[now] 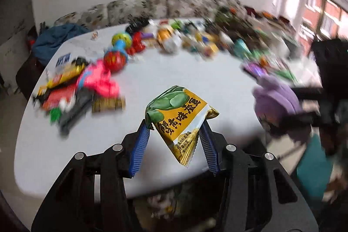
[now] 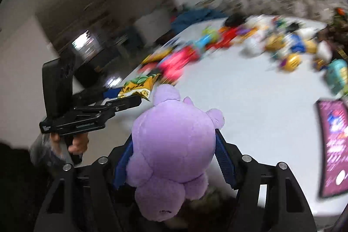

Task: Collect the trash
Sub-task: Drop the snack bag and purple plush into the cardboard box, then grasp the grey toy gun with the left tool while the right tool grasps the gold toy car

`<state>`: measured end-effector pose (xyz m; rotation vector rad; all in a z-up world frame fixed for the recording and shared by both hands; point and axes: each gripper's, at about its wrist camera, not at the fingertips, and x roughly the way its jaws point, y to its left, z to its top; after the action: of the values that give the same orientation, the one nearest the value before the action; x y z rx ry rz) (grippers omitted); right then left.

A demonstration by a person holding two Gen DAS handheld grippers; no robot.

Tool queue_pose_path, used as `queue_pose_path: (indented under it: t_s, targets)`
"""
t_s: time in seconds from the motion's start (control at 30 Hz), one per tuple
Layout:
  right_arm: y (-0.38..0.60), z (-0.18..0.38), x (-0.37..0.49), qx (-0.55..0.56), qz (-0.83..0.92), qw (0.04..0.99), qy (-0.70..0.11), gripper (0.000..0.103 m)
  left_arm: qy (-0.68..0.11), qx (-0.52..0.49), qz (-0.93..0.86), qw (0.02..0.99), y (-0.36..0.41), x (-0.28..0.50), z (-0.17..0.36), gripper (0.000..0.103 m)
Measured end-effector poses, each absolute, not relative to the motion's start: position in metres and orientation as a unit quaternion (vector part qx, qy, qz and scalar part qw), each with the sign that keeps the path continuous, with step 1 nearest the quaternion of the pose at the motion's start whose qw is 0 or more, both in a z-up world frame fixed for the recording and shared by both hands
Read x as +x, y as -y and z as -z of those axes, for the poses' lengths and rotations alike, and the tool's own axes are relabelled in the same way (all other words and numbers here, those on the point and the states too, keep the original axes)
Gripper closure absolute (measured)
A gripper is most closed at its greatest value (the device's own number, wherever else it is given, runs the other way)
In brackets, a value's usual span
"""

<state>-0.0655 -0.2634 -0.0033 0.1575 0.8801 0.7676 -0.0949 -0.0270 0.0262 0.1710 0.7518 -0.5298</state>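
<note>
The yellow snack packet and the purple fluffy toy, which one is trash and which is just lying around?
Trash job:
- crinkled yellow-and-green snack wrapper, pinched by the left fingers

Just there:
- purple plush toy, in the right gripper
- pink toy
- white table

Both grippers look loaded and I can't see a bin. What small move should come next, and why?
Probably carry the yellow snack packet on to the trash and let go. The left gripper pinches it clear of the white table. The right gripper holds a purple plush toy, likely not trash. No bin shows.
</note>
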Motion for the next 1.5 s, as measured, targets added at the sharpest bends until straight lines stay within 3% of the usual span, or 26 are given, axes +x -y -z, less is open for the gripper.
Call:
queue_pose_path:
  t_s: [0.2,0.23,0.27,0.33,0.47,0.57,0.8,1.0,1.07,1.13,1.3,1.37,1.4,1.5]
  targets:
    - [0.224,0.072,-0.099,0.048,-0.398,0.757,-0.517,0.034,-0.454,0.113,0.281,0.838,0.005,-0.147,0.044,0.054]
    - [0.219,0.085,-0.097,0.046,-0.394,0.749,-0.531,0.032,-0.470,0.119,0.280,0.829,0.003,-0.147,0.060,0.047]
    - [0.211,0.104,-0.092,0.039,-0.383,0.743,-0.548,0.032,-0.481,0.124,0.278,0.822,0.003,-0.146,0.076,0.033]
    - [0.200,0.137,-0.083,0.018,-0.361,0.730,-0.581,0.025,-0.503,0.132,0.265,0.812,0.002,-0.137,0.112,0.020]
    - [0.191,0.163,-0.077,-0.014,-0.337,0.718,-0.609,0.027,-0.549,0.095,0.253,0.791,-0.009,-0.117,0.151,0.020]
    - [0.195,0.130,-0.081,-0.011,-0.347,0.735,-0.583,0.027,-0.546,0.063,0.257,0.795,-0.019,-0.114,0.142,0.020]
    - [0.187,0.021,-0.037,-0.015,-0.367,0.819,-0.440,0.018,-0.439,0.011,0.250,0.863,-0.047,-0.104,0.053,0.017]
    - [0.109,0.015,0.061,-0.119,-0.332,0.849,-0.393,0.019,-0.397,-0.014,0.194,0.897,-0.071,-0.074,0.024,0.014]
    - [0.091,0.028,0.085,-0.146,-0.336,0.838,-0.405,0.021,-0.398,-0.047,0.188,0.896,-0.084,-0.068,0.021,0.014]
    - [0.077,0.041,0.103,-0.165,-0.343,0.821,-0.426,0.030,-0.401,-0.075,0.184,0.894,-0.094,-0.065,0.022,0.014]
    - [0.065,0.054,0.128,-0.176,-0.347,0.807,-0.444,0.035,-0.391,-0.104,0.164,0.900,-0.117,-0.060,0.026,0.014]
    - [0.059,0.054,0.134,-0.184,-0.347,0.806,-0.443,0.049,-0.392,-0.102,0.152,0.902,-0.120,-0.050,0.027,0.014]
    - [0.060,0.052,0.134,-0.176,-0.353,0.803,-0.448,0.063,-0.392,-0.094,0.147,0.903,-0.120,-0.043,0.027,0.014]
    - [0.066,0.049,0.122,-0.192,-0.338,0.806,-0.446,0.071,-0.375,-0.051,0.128,0.917,-0.115,-0.018,0.024,0.014]
